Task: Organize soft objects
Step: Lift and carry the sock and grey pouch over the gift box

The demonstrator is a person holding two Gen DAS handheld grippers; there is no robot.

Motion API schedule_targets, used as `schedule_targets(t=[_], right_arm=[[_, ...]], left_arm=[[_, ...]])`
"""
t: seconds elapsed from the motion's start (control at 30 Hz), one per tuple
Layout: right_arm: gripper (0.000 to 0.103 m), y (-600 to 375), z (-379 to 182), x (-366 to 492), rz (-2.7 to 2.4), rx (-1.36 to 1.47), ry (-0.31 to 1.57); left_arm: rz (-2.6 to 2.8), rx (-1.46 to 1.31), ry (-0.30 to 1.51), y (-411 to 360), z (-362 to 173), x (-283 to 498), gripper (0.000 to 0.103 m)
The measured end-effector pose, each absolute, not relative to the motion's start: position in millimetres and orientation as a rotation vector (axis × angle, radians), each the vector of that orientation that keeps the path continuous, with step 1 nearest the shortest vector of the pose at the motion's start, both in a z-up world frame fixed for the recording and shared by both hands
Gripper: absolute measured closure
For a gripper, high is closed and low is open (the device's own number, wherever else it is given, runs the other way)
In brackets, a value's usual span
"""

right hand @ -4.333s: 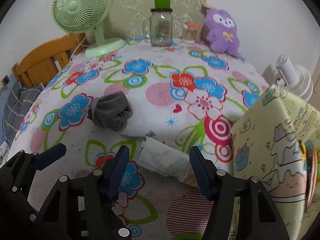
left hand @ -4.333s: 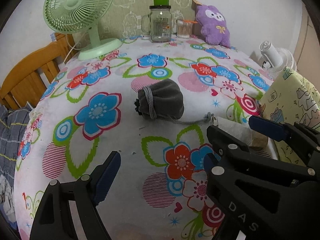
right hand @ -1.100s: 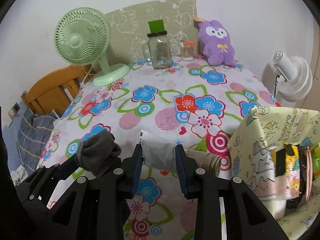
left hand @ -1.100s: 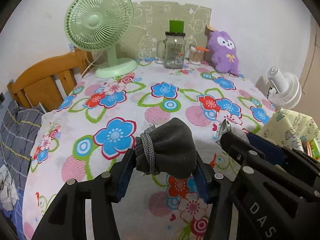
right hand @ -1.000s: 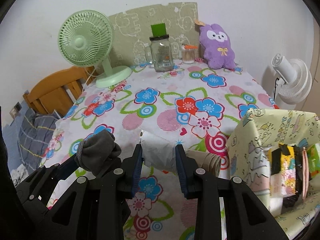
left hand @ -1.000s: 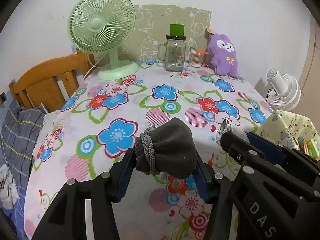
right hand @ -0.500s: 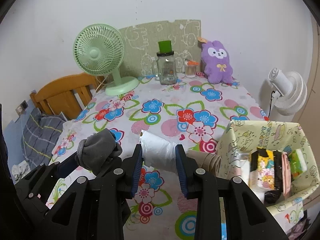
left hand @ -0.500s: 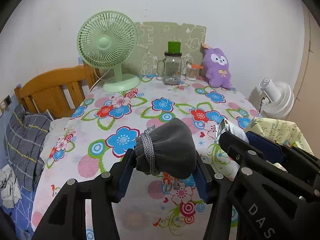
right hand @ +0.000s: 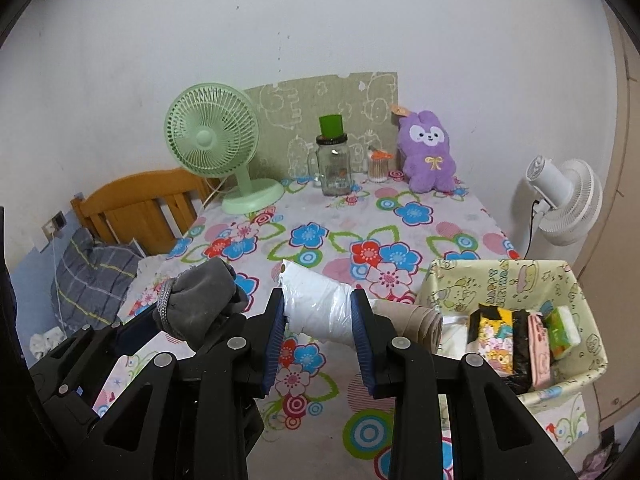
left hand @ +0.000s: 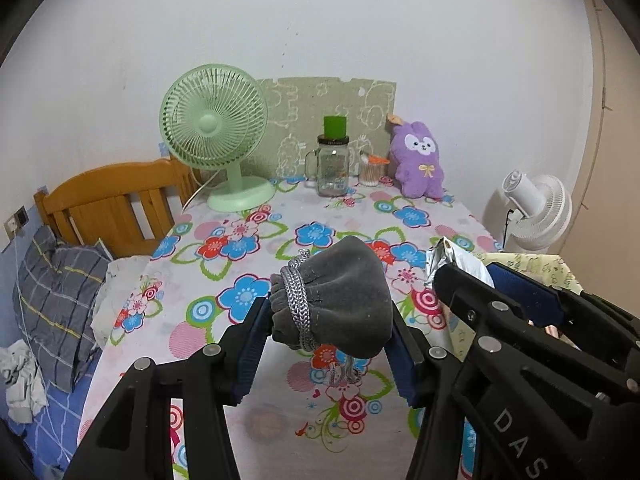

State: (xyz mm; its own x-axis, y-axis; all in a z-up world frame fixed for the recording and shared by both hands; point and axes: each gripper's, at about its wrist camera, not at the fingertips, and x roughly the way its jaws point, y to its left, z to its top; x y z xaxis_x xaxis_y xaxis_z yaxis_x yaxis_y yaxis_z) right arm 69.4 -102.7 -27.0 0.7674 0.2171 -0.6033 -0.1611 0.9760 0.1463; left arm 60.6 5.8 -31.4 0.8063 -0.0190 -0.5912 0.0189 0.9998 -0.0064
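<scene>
- Above the flowered table (right hand: 400, 216), the left hand-held gripper (left hand: 326, 320) is pinching a grey drawstring pouch (left hand: 336, 300) between its blue pads, lifted clear of the cloth.
- Just beside it, the right hand-held gripper (right hand: 318, 316) is clamping a roll of white plastic bags (right hand: 320, 306) across its middle, likely so the soft roll keeps from sagging.
- To the right, a yellow cartoon-print box (right hand: 472, 276), already holding packets, is sitting open, probably the destination for both items.
</scene>
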Motion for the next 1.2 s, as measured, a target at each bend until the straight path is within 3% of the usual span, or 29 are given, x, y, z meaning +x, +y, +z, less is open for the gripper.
schedule_targets(t=[1.2], right_arm=[[0.068,-205.1,-16.6,72.4,0.091,0.1,0.624]], left_arm=[[-0.192,0.039,0.608,-95.0,-24.3,77.9,0.046]])
